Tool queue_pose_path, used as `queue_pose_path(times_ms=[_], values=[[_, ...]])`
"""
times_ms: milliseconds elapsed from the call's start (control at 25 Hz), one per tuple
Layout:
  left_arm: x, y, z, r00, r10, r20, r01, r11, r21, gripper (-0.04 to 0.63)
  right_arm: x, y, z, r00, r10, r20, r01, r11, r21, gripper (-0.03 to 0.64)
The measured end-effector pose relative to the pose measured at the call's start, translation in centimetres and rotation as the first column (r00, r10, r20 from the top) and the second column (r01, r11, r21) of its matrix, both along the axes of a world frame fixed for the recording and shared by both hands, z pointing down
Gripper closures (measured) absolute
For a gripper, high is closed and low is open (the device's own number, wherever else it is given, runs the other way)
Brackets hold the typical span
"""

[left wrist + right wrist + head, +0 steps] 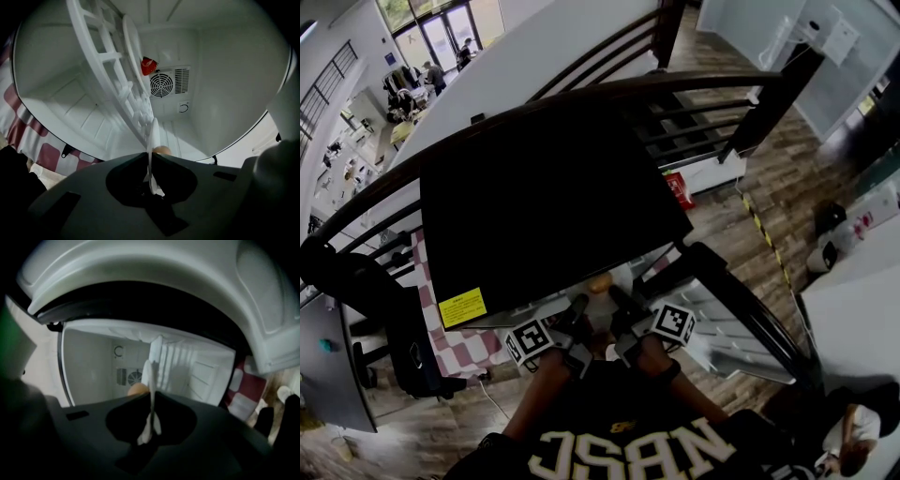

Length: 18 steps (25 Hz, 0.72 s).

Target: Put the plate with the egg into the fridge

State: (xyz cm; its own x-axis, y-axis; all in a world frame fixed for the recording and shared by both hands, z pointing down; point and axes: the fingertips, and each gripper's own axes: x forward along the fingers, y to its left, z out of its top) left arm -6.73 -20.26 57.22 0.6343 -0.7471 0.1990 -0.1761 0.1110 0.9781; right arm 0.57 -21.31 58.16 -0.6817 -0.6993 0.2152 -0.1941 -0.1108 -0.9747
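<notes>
In the head view both grippers are just in front of the black-topped fridge [544,197]. Between them they hold a white plate [598,317] with a brown egg [600,282] on it. My left gripper [572,323] is shut on the plate's left rim and my right gripper [624,323] on its right rim. In the left gripper view the plate [153,138] shows edge-on in the shut jaws of the left gripper [150,157], the egg [162,150] just beyond. The right gripper [152,397] likewise pinches the plate's rim [151,378], the egg [137,389] to its left. Both views look into the white fridge interior [225,93].
A white wire shelf [110,70] crosses the fridge interior, and a red object [148,65] lies by the fan vent [161,85] on the back wall. The open fridge door [717,328] stands at the right. A red-checked cloth [459,352] lies under the fridge. A dark railing [694,122] runs behind.
</notes>
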Motion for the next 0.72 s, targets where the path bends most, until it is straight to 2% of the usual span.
queue_pose_path(times_ms=[440, 720], values=[[-0.3, -1.2, -0.3, 1.000, -0.012, -0.016, 0.012, 1.000, -0.004, 0.552, -0.2, -1.2, -0.3, 1.000, 0.010, -0.012, -0.010, 1.000, 0.004, 0.581], [-0.1, -1.3, -0.3, 1.000, 0.011, -0.019, -0.011, 1.000, 0.000, 0.552, -0.4, -1.8, -0.4, 1.000, 0.020, -0.002, -0.020, 1.000, 0.009, 0.581]])
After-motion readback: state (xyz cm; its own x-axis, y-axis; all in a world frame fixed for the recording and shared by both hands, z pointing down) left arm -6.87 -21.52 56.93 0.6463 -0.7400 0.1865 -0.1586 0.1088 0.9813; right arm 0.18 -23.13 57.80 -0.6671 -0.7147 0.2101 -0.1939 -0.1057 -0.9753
